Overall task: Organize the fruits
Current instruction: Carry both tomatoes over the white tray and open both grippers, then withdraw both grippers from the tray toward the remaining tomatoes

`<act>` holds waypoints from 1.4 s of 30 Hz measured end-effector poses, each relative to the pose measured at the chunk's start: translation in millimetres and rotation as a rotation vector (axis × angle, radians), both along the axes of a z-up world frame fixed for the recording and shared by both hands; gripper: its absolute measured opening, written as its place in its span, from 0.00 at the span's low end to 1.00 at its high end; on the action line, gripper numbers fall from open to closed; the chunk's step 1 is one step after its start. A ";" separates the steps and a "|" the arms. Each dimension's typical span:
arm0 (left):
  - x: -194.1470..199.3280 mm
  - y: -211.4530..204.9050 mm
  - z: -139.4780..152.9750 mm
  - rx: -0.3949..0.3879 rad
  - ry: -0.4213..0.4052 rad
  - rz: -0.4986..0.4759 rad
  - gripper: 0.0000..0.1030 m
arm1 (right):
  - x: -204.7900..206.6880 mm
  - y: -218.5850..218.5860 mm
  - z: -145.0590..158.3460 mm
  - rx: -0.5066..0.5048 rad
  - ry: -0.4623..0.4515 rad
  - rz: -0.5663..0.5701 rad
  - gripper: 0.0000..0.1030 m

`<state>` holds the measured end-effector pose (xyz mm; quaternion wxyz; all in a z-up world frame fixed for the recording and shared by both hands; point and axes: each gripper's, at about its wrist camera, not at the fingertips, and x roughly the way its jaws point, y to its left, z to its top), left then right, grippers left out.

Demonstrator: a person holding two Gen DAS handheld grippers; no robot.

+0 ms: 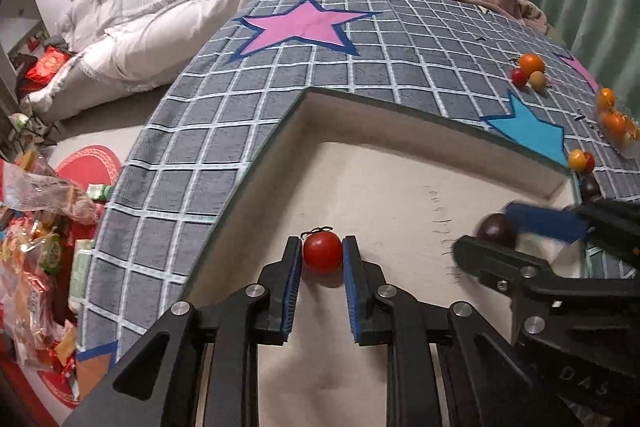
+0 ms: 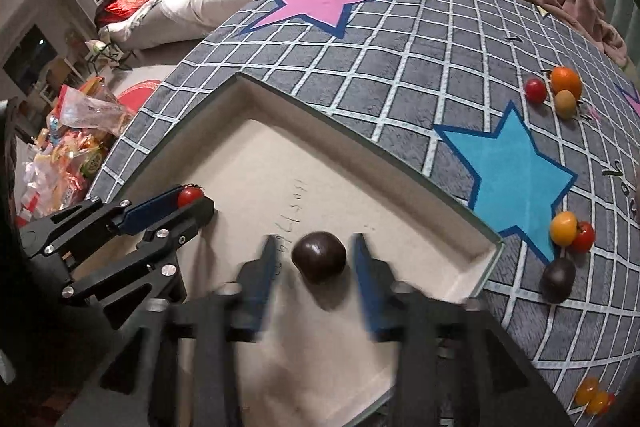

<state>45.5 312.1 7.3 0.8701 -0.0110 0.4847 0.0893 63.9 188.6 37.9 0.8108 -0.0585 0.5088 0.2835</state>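
A shallow white tray (image 2: 460, 223) sits on the checked bench (image 2: 400, 75), with loose fruits lying beyond its right rim. Inside it, the right tool (image 2: 314, 259) stands open around a dark fruit (image 2: 319, 255), pads clear. The left tool (image 1: 322, 253), toward the tray's left side, pinches a red tomato (image 1: 322, 252) resting on the floor, so each hand need only withdraw.

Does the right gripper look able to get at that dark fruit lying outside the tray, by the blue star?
Probably yes. The right gripper stands open over the tray, and the dark fruit on the cloth lies just past the rim, nothing covering it; only the low rim lies between.
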 end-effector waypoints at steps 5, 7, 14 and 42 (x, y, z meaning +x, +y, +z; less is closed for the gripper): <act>-9.8 21.9 8.2 -0.093 -0.037 0.035 0.57 | -1.1 -9.0 4.0 0.055 -0.005 -0.017 0.75; -14.2 21.8 10.7 -0.085 -0.041 0.025 0.57 | -5.1 -10.4 6.8 0.047 -0.021 -0.032 0.81; -31.3 17.8 6.3 -0.038 -0.039 -0.006 0.58 | -19.8 -29.1 20.6 0.124 -0.052 -0.060 0.83; -139.2 -169.1 29.5 -0.080 -0.005 -0.294 0.58 | -159.4 -260.6 -14.3 0.062 -0.041 -0.395 1.00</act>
